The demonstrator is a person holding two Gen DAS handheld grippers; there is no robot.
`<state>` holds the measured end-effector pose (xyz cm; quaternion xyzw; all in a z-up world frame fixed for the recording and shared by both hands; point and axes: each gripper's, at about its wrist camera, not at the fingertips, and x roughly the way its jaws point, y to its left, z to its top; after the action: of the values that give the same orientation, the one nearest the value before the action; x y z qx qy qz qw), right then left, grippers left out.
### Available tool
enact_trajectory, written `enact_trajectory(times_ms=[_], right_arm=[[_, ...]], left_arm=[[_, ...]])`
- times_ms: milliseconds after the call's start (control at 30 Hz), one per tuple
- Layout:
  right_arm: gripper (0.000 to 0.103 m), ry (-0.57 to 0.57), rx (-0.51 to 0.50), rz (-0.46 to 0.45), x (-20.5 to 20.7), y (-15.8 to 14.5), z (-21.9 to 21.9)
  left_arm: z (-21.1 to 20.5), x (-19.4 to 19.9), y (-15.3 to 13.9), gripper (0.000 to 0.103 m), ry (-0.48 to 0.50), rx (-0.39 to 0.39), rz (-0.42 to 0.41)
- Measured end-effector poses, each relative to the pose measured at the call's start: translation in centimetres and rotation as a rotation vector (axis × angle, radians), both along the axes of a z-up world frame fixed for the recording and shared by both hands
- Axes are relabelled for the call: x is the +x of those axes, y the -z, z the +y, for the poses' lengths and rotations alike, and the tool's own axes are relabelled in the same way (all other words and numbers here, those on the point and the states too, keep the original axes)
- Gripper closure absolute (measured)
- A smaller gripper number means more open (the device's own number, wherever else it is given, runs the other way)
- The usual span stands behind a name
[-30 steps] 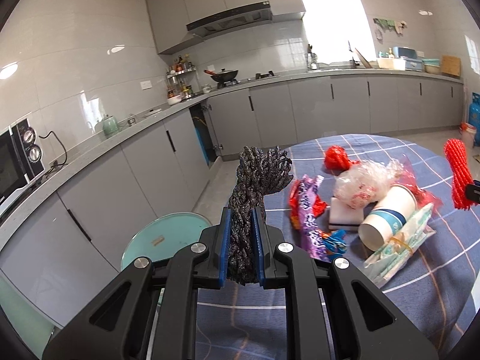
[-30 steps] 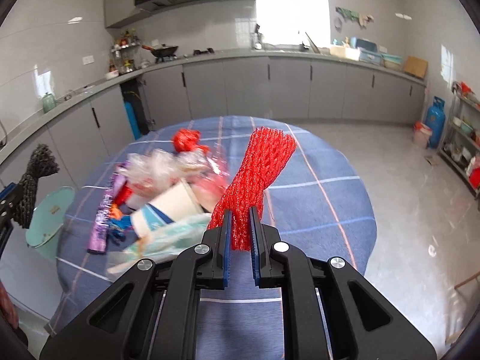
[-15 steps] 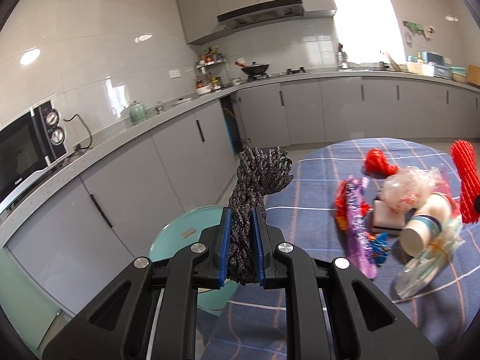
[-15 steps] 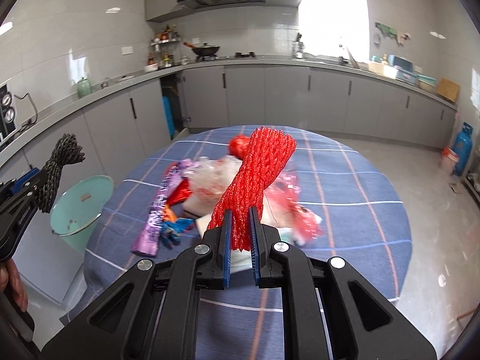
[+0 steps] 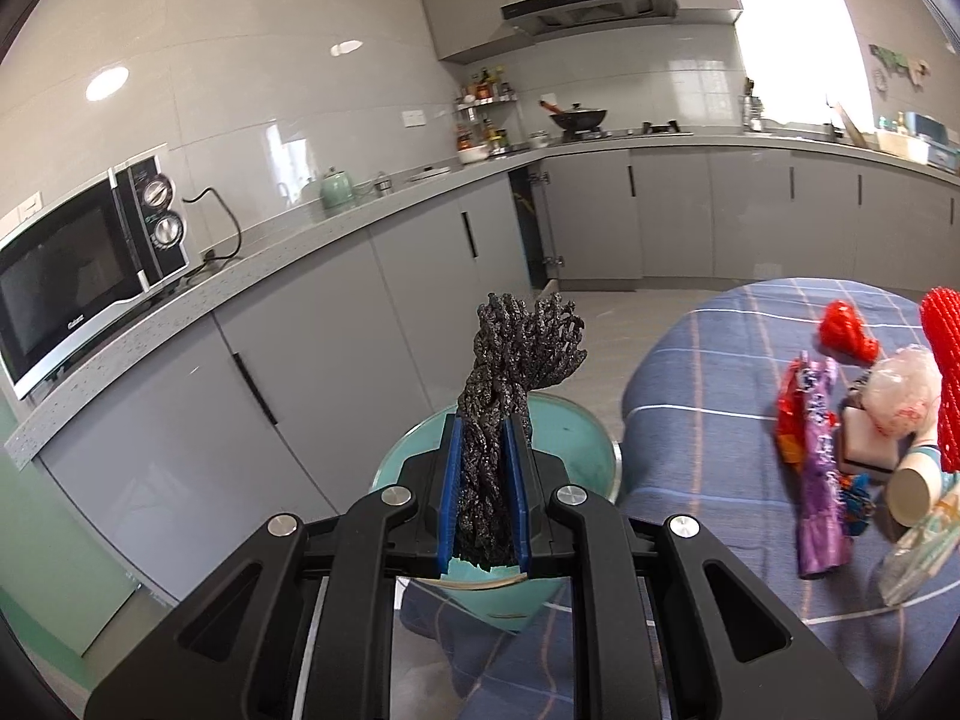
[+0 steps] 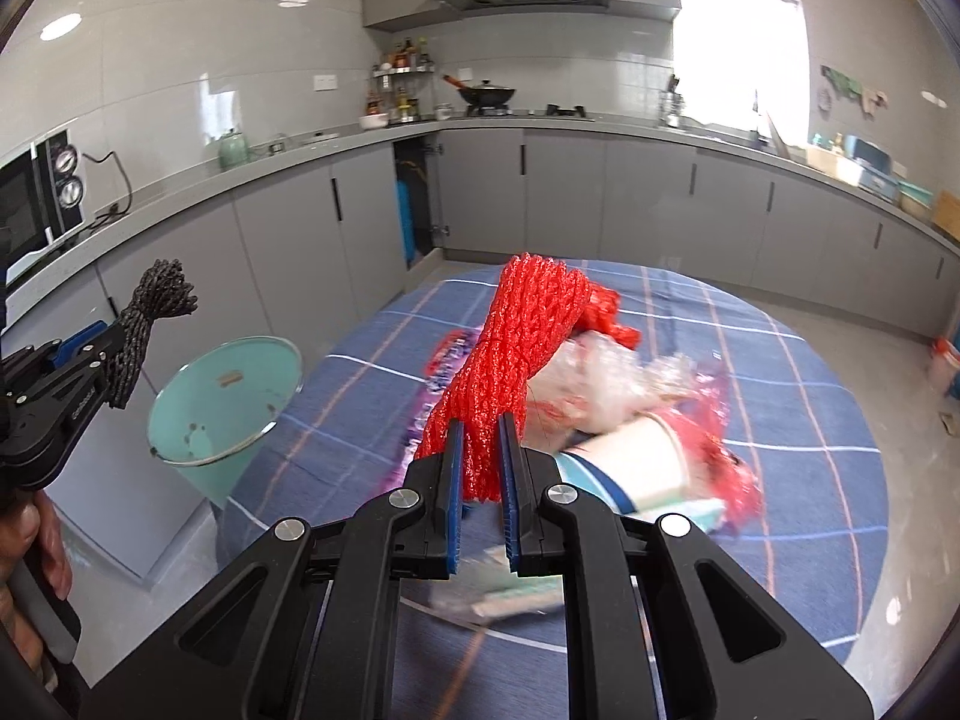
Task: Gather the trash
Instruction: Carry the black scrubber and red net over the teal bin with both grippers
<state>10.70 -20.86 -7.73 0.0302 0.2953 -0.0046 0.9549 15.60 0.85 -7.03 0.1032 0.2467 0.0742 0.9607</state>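
My left gripper is shut on a black mesh net and holds it upright above the teal trash bin; both also show in the right wrist view, gripper and net, left of the bin. My right gripper is shut on a red mesh net above the round table with the blue checked cloth. On the table lie a paper cup, a clear plastic bag, a purple wrapper and red trash.
Grey kitchen cabinets and a counter run along the left and back walls, with a microwave on it. The bin stands on the floor between the cabinets and the table's left edge. A blue gas cylinder area lies far right.
Both grippers have swung left toward the bin, each still holding its net. The left gripper now sits over the bin; the table trash has slid to the right of its view.
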Motion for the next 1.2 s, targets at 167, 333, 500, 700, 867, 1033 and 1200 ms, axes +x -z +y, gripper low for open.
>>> enact_trajectory(times_ms=[167,333,500,700,867,1033,1200], right_arm=[[0.091,-0.042,-0.003,-0.004,1.3,-0.3,1.9],[0.091,-0.086,-0.006,-0.001,2.4,-0.4,3.5],[0.091,-0.124,-0.007,-0.001,3.3,-0.4,5.0],[0.091,-0.176,-0.008,-0.006,4.4,-0.6,6.9],[0.091,-0.223,-0.009,-0.010,5.5,-0.7,8.7],[0.091,-0.270,-0.007,-0.004,6.8,-0.3,10.6],[0.091,-0.317,0.000,0.005,8.2,0.1,12.3]], left_arm=[[1.5,0.5,0.1,0.088,-0.037,0.007,0.005],[3.4,1.3,0.3,0.088,-0.079,0.008,0.017],[4.9,1.9,0.4,0.088,-0.122,0.011,0.021],[6.4,2.5,0.5,0.088,-0.165,0.016,0.021],[7.0,2.9,0.7,0.088,-0.188,0.028,0.024],[7.4,3.4,0.5,0.087,-0.202,0.044,0.016],[8.4,4.2,0.6,0.087,-0.224,0.054,0.020]])
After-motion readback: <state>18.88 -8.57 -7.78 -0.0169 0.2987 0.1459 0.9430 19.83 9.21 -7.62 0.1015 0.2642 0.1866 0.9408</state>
